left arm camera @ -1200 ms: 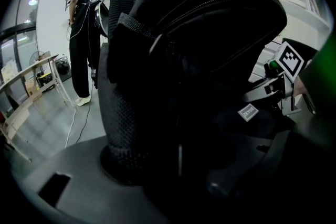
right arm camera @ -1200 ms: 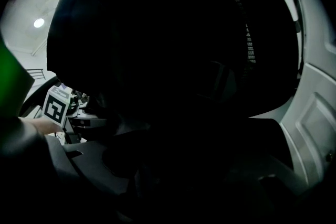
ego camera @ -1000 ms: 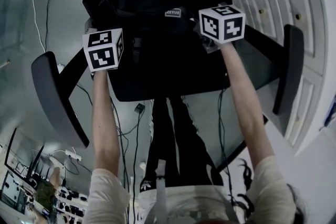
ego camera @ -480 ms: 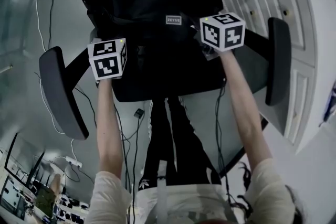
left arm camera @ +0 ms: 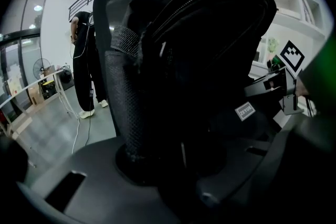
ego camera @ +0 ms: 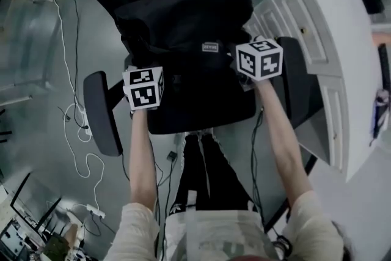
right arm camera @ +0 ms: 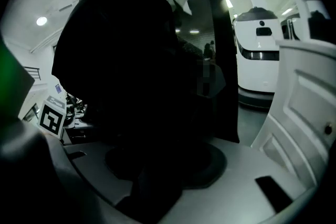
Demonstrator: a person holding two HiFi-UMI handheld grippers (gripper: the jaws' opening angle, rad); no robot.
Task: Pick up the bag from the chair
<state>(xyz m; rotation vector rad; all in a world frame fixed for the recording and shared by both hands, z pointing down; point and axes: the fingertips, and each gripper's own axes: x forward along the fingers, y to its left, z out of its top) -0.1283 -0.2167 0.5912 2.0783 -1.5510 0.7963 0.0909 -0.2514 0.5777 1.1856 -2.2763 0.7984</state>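
Note:
A black backpack (ego camera: 183, 15) with a small white label stands over the black office chair's seat (ego camera: 208, 113). My left gripper (ego camera: 149, 70) is at the bag's lower left corner and my right gripper (ego camera: 247, 46) at its lower right. In the left gripper view the bag (left arm camera: 199, 50) fills the frame, and its dark fabric runs down between the jaws of the left gripper (left arm camera: 173, 181), which have just been closing. In the right gripper view the bag (right arm camera: 131, 60) is pinched the same way by the right gripper (right arm camera: 152, 186), which has also been closing. The fingertips are hidden by fabric.
The chair's armrests (ego camera: 101, 110) (ego camera: 293, 88) flank the seat. A white cabinet (ego camera: 330, 52) stands close on the right. Cables (ego camera: 79, 131) trail over the grey floor at left. A person in dark clothes (left arm camera: 84, 60) stands beyond the chair back.
Both grippers have risen with the bag between them. The chair now looks smaller and lower, and more floor and cabinet have come into view.

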